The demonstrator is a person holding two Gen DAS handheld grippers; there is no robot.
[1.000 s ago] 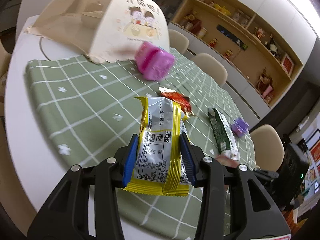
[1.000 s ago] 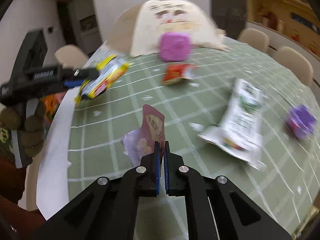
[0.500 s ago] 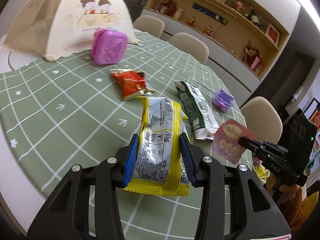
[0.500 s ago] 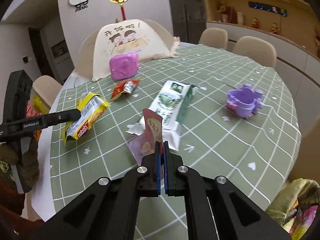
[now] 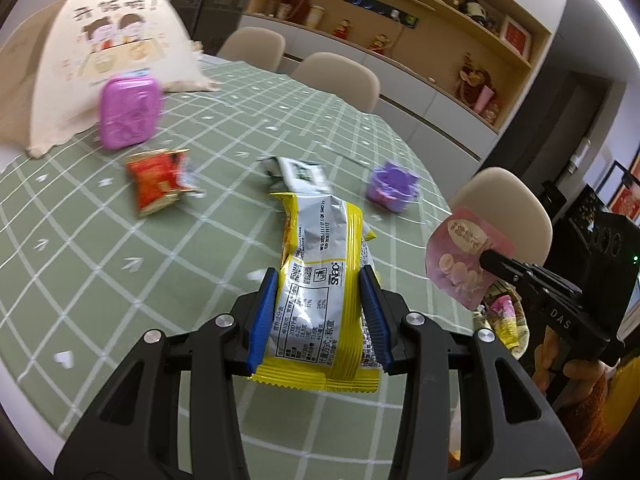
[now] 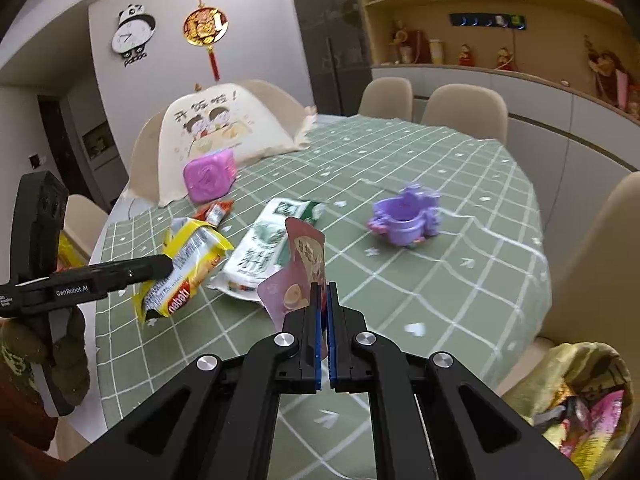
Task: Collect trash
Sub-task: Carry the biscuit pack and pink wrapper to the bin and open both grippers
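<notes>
- Yellow foil is what my left claw is clenched on: the yellow biscuit wrapper sits between its blue pads, its long axis running straight out along the fingers, lifted off the green checked tablecloth.
- My right claw is pinched tight on the pink wrapper, held upright above the cloth's near edge.
- The trash bag hangs off the tabletop's near right edge, just below and right of my right claw, so I judge that hand drops first.
- My left claw is farther off and must cross rightward over that edge.
- The white-green packet and red wrapper lie mid-cloth.
</notes>
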